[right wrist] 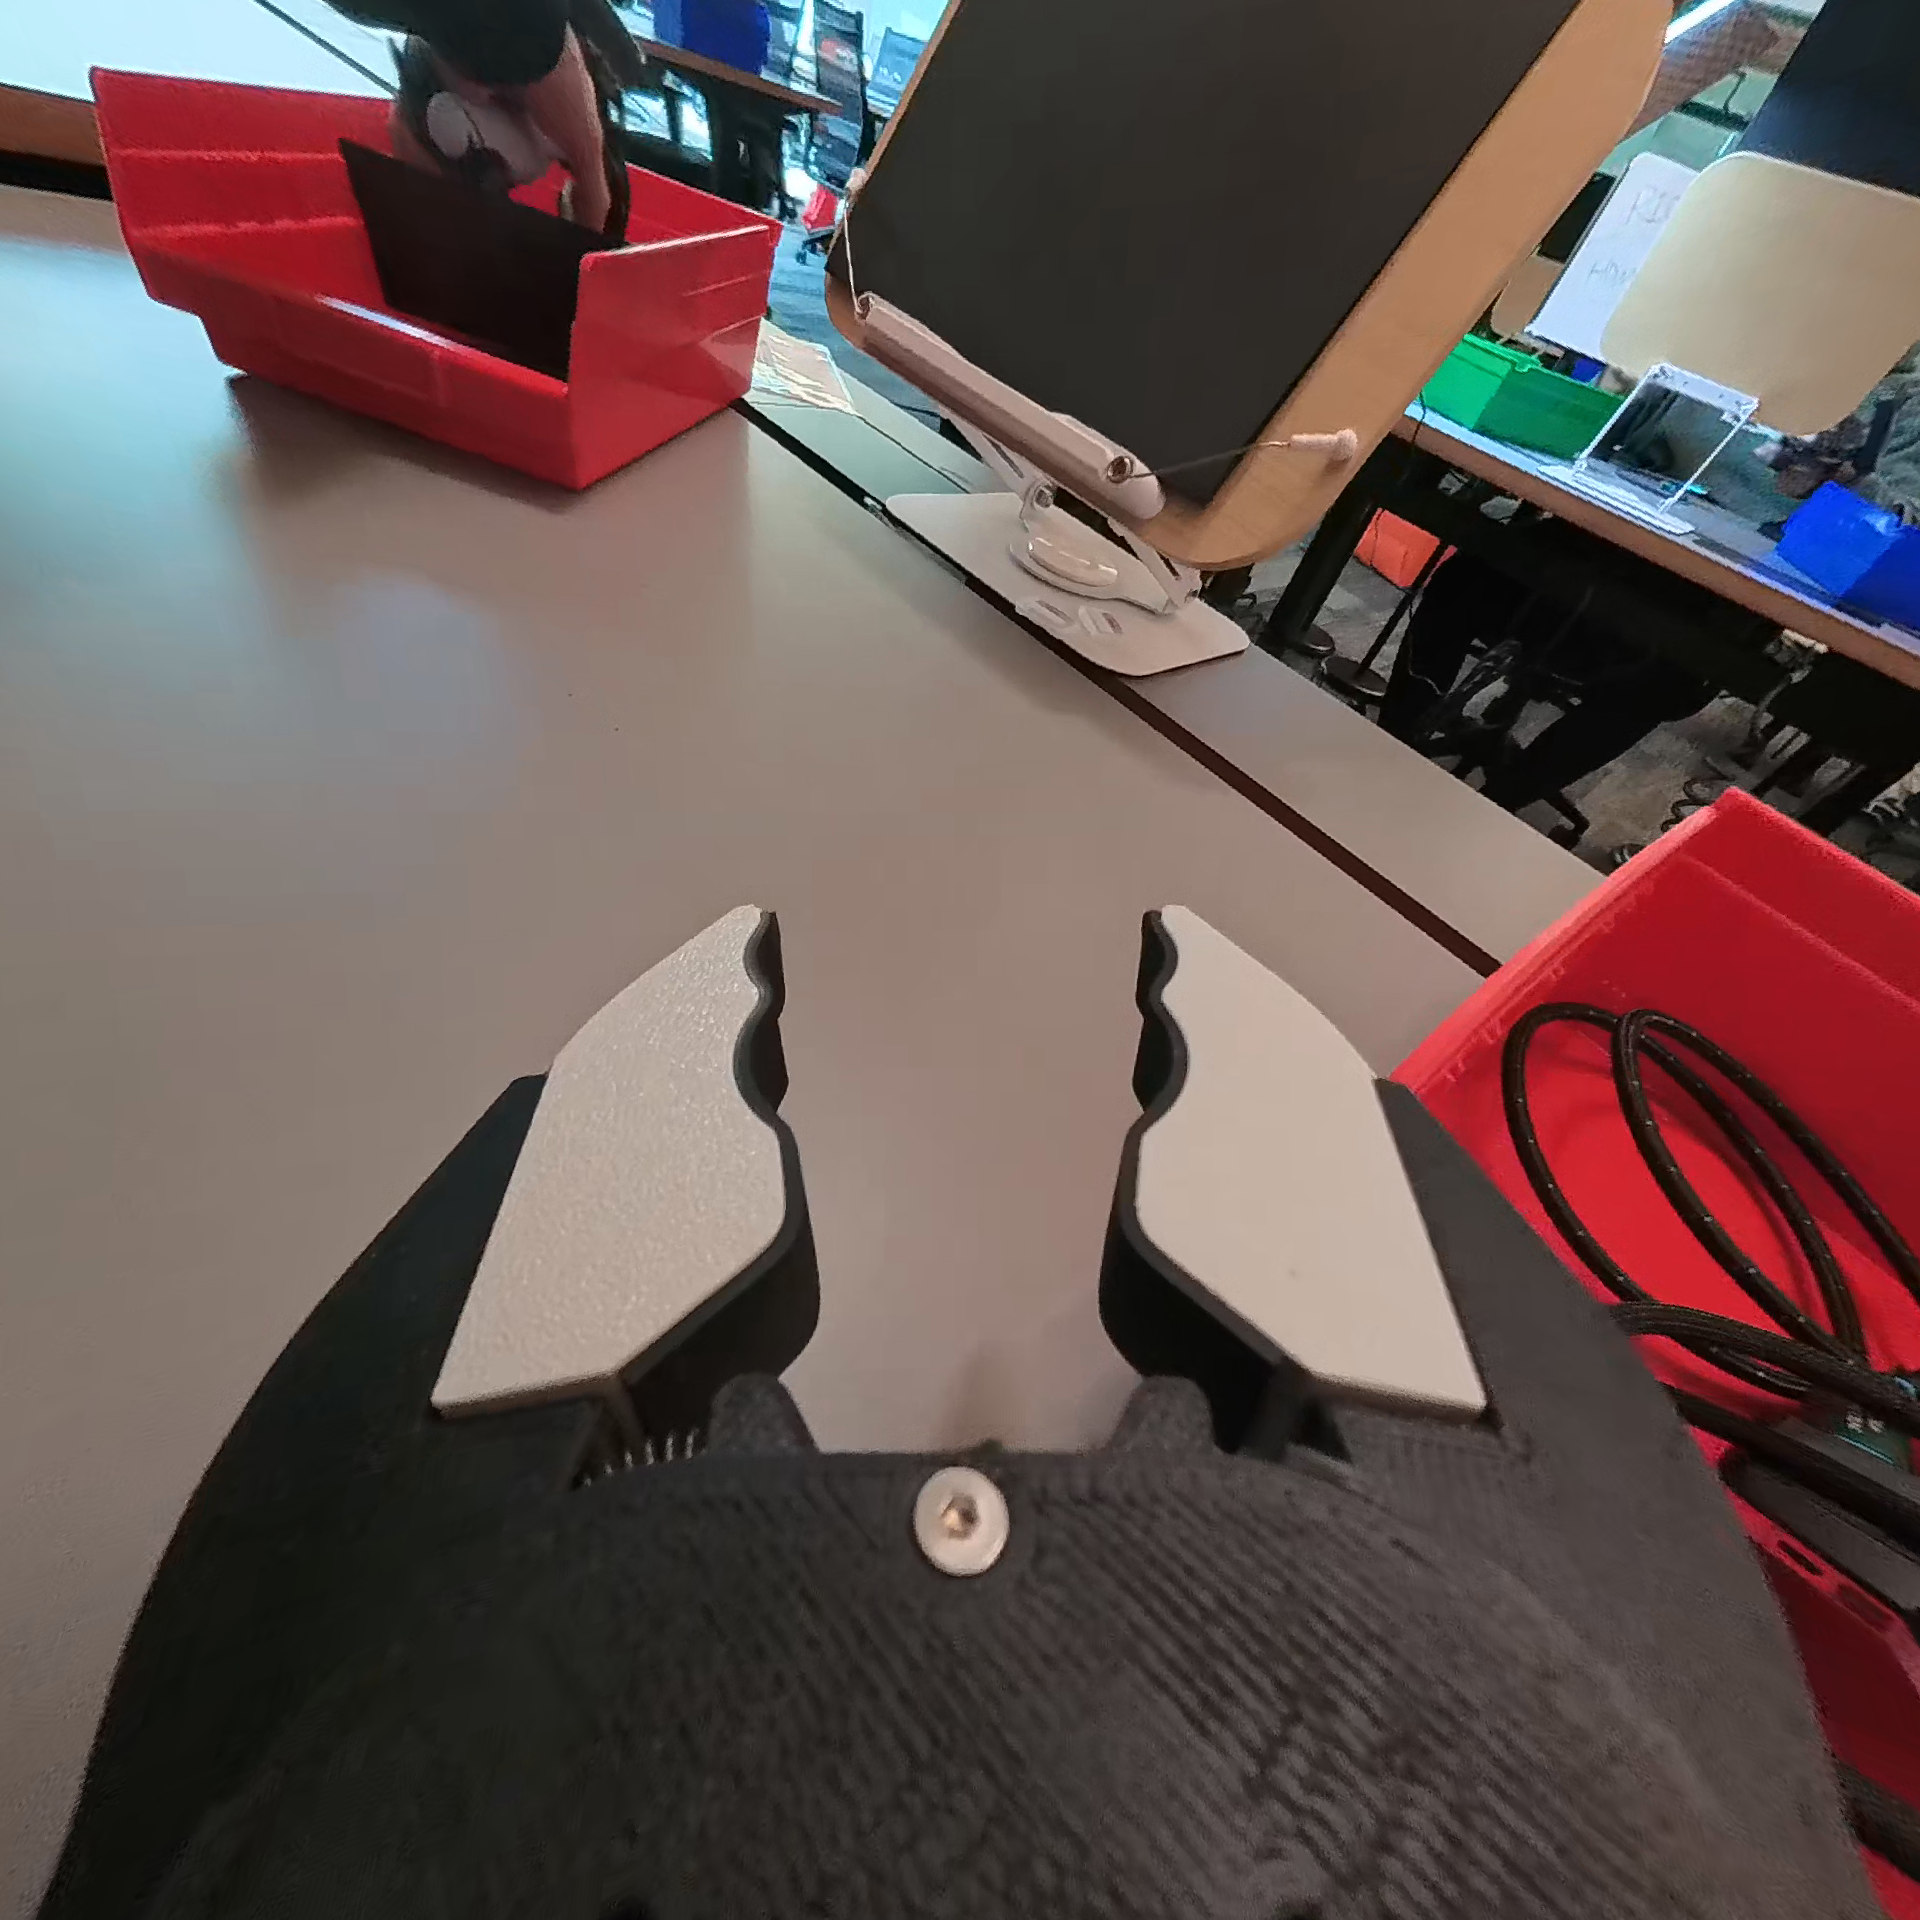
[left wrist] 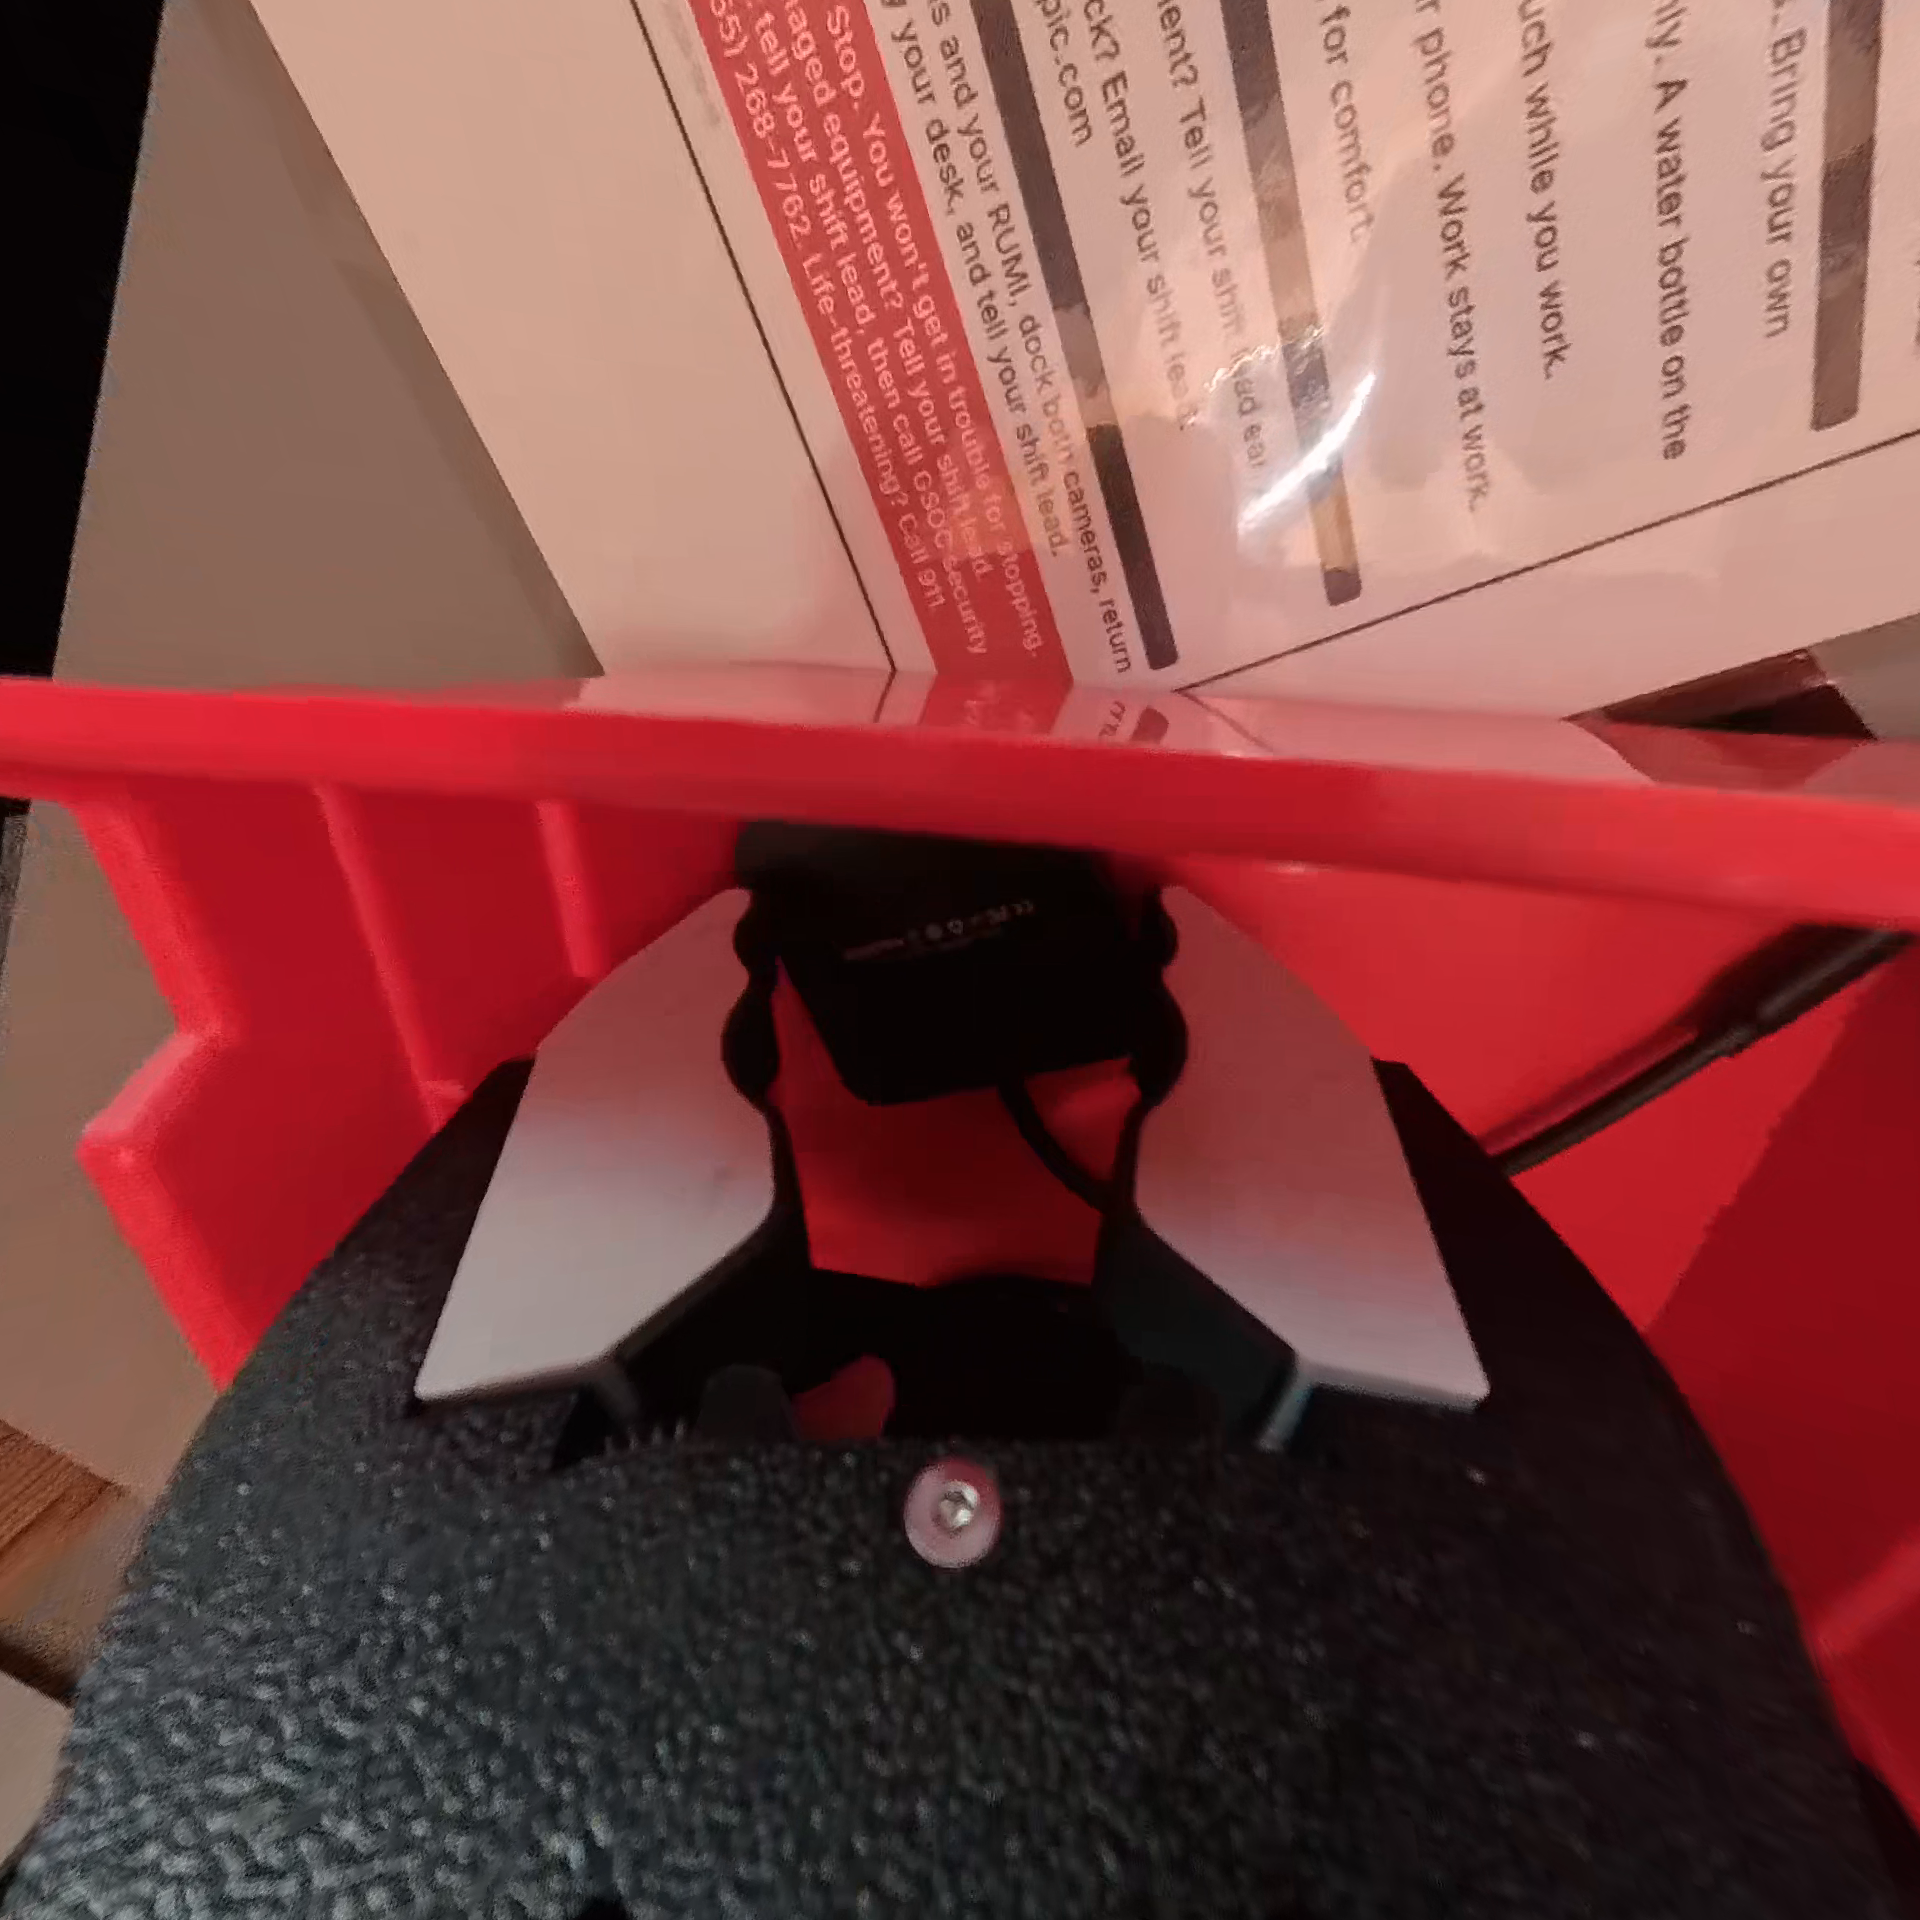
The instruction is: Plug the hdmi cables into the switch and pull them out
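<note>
Switch (left wrist: 940,977): small black box inside a red bin (left wrist: 312,935), between the left gripper (left wrist: 951,935) fingers, contact unclear. Right gripper (right wrist: 961,935) spread, empty; two red bins visible, black cables (right wrist: 1704,1195) coiled in the nearer.

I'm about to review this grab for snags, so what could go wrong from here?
1. The left gripper reaches into a red bin with its jaws around the black switch, right under the bin's rim. Lifting straight up could catch that rim.
2. A thin cable trails from the switch between the jaws and may get pinched or dragged.
3. The right gripper hangs open over the table, beside a second bin of coiled cables that could tangle when pulled.
</note>
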A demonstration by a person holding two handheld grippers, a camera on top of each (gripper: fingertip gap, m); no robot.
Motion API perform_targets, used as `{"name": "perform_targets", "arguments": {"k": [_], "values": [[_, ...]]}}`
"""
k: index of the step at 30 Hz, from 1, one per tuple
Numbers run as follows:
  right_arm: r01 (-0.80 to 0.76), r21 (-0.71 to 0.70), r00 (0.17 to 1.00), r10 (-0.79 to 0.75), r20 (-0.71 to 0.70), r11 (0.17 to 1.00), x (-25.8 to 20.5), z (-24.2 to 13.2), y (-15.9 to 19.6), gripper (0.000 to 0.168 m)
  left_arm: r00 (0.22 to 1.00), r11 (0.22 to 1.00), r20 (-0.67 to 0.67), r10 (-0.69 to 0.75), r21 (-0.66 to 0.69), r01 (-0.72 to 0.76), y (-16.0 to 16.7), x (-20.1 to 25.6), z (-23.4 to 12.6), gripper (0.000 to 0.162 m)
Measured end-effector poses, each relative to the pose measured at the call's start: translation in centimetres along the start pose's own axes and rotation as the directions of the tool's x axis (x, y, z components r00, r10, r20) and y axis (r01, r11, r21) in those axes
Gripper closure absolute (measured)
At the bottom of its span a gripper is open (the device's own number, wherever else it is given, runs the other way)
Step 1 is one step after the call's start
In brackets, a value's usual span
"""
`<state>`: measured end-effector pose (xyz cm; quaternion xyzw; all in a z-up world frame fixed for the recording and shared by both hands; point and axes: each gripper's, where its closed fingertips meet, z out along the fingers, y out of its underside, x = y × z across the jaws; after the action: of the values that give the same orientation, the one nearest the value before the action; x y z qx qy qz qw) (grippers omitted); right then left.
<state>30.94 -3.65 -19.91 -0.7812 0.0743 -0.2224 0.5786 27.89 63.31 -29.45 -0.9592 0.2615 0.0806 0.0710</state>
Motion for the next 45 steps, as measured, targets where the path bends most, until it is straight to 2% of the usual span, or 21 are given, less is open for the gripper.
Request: {"name": "perform_targets", "arguments": {"k": [6,8,9,10,11,12,13,14,18,20,22,25,27,29,32,35,37,39,40,42,45], "values": [[-0.004,0.011,1.0,0.004,0.007,1.0,-0.1,0.0,-0.2,0.102,0.998,0.998,-0.002,0.056,0.028,-0.056,-0.2,0.0,0.0,0.099],[-0.004,0.012,1.0,0.004,0.005,1.0,-0.1,0.0,-0.2,0.102,0.993,0.992,0.006,0.114,0.051,-0.114,-0.4,0.4,-0.3,0.111],[-0.002,0.012,1.0,0.002,0.004,1.0,-0.1,-0.1,-0.3,0.102,0.989,0.987,-0.016,0.15,0.06,-0.149,-0.5,1.0,-0.6,0.127],[0.0,0.012,1.0,0.0,0.002,1.0,-0.1,-0.1,-0.3,0.102,0.977,0.979,-0.085,0.195,0.069,-0.19,-0.4,2.2,-1.1,0.154],[0.001,0.014,1.0,-0.001,0.001,1.0,-0.1,-0.1,-0.4,0.102,0.938,0.971,-0.252,0.239,0.065,-0.23,0.4,4.7,-1.6,0.162],[0.002,0.013,1.0,-0.002,0.001,1.0,-0.1,-0.1,-0.4,0.102,0.876,0.971,-0.428,0.222,0.019,-0.237,1.7,7.3,-2.1,0.151],[0.005,0.01,1.0,-0.005,0.0,1.0,-0.1,-0.1,-0.4,0.102,0.847,0.972,-0.506,0.166,-0.062,-0.227,2.8,8.3,-2.2,0.143],[0.009,0.004,1.0,-0.009,0.0,1.0,-0.1,0.0,-0.4,0.102,0.85,0.977,-0.512,0.125,-0.087,-0.196,2.6,8.3,-2.1,0.135],[0.039,-0.006,0.999,-0.039,-0.001,0.999,-0.3,-0.1,-0.5,0.102,0.914,0.993,-0.39,0.111,0.008,-0.117,-0.3,5.7,-2.7,0.102],[0.027,0.008,1.0,-0.027,0.0,1.0,-0.2,0.1,-0.6,0.102,0.932,0.982,-0.324,0.164,-0.032,-0.184,0.3,4.5,-2.8,0.091],[0.01,0.02,1.0,-0.011,0.014,1.0,-0.4,0.4,-0.6,0.102,0.865,0.911,-0.353,0.357,-0.072,-0.405,2.0,4.9,-3.1,0.1],[0.021,0.018,1.0,-0.022,0.02,1.0,-0.5,0.8,-0.5,0.102,0.701,0.736,-0.269,0.661,0.046,-0.676,1.8,5.2,-3.5,0.101],[0.032,0.012,0.999,-0.032,0.017,0.999,-0.4,1.0,-0.4,0.102,0.559,0.605,-0.262,0.787,0.151,-0.782,2.2,6.7,-4.0,0.103],[0.027,0.009,0.999,-0.028,0.018,1.0,-0.4,1.2,-0.5,0.102,0.455,0.519,-0.286,0.843,0.213,-0.828,3.1,8.3,-4.4,0.106],[0.041,0.003,0.999,-0.041,0.009,0.999,-0.2,1.5,-1.0,0.102,0.434,0.504,-0.286,0.854,0.253,-0.826,3.1,10.1,-4.2,0.107],[0.068,-0.009,0.998,-0.068,0.0,0.998,-0.3,1.5,-1.5,0.102,0.434,0.491,-0.301,0.849,0.149,-0.858,4.2,9.8,-2.4,0.109],[0.076,-0.02,0.997,-0.076,-0.005,0.997,-0.5,1.4,-1.6,0.102,0.397,0.424,-0.172,0.901,0.166,-0.89,3.1,9.5,-1.8,0.132],[0.078,-0.029,0.997,-0.079,-0.009,0.997,-0.6,1.4,-1.6,0.102,0.349,0.37,-0.144,0.926,0.171,-0.913,3.2,9.5,-1.8,0.155],[0.078,-0.03,0.997,-0.078,-0.011,0.997,-0.6,1.4,-1.6,0.102,0.337,0.358,-0.142,0.931,0.176,-0.917,3.2,9.5,-1.8,0.155],[0.079,-0.029,0.997,-0.079,-0.014,0.996,-0.6,1.5,-1.8,0.103,0.337,0.357,-0.126,0.933,0.212,-0.91,2.9,9.3,-1.9,0.156],[0.094,-0.023,0.995,-0.094,-0.027,0.995,-0.5,1.3,-2.5,0.103,0.345,0.364,-0.12,0.931,0.384,-0.848,2.0,9.7,-4.0,0.157]]}}
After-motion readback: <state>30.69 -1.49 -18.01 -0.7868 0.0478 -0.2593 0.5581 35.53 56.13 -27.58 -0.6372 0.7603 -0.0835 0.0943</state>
